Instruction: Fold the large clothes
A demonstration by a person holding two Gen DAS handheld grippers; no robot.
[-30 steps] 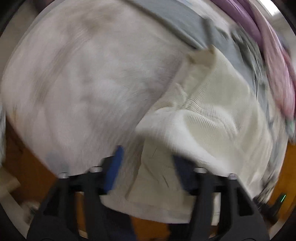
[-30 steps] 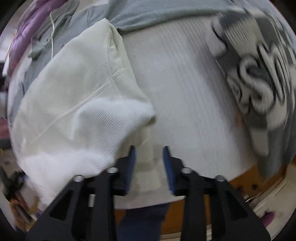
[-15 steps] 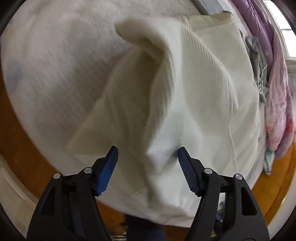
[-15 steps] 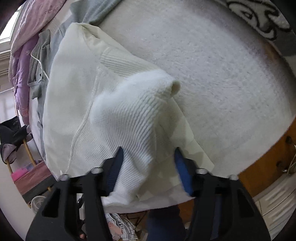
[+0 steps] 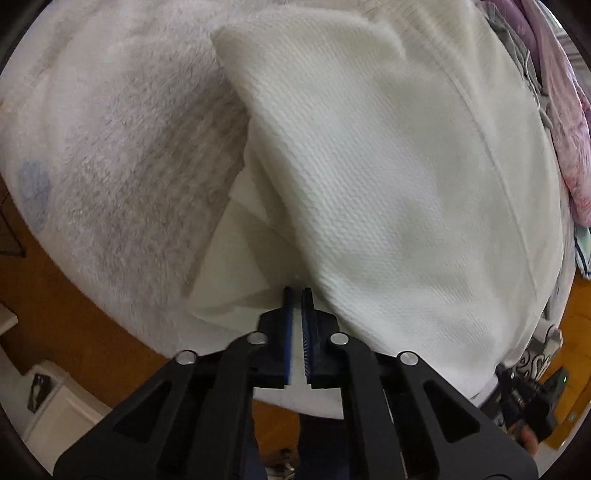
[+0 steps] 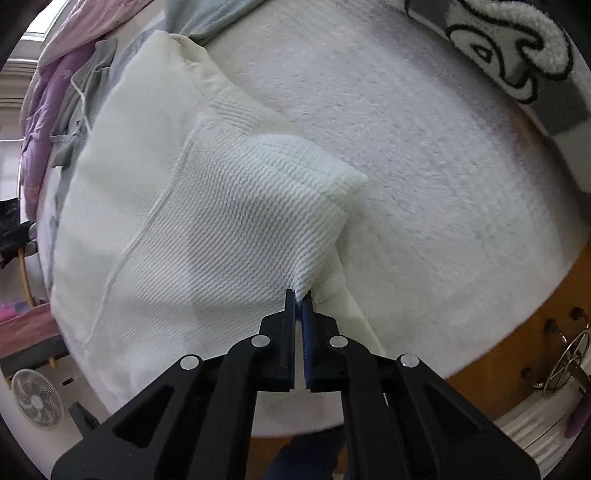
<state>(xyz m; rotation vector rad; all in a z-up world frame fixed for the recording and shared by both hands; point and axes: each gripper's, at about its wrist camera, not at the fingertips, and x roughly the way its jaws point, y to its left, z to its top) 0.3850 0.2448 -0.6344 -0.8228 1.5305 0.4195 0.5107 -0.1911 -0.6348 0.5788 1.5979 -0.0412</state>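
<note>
A cream waffle-knit garment (image 5: 388, 166) (image 6: 221, 206) lies partly folded on a fluffy white blanket (image 5: 110, 147) (image 6: 424, 166). My left gripper (image 5: 298, 293) points steeply down at the garment's near edge. Its jaws are closing, with a thin fold of the cloth pinched at the tips. My right gripper (image 6: 299, 295) is also closing. The knit fabric gathers into a puckered point between its pads. A smooth inner layer of the garment shows under the lifted fold in both views.
The blanket ends at a brown wooden edge (image 5: 74, 306) (image 6: 517, 350) close to both grippers. Purple bedding (image 6: 48, 92) (image 5: 561, 110) and grey clothes (image 6: 207, 18) lie beyond the garment. A black-and-white fleece piece (image 6: 517, 55) is at far right. A small fan (image 6: 35, 400) stands on the floor.
Both grippers dropped onto the garment and went from open to shut on its near edge. The knit fabric now bunches at the right gripper's tips.
</note>
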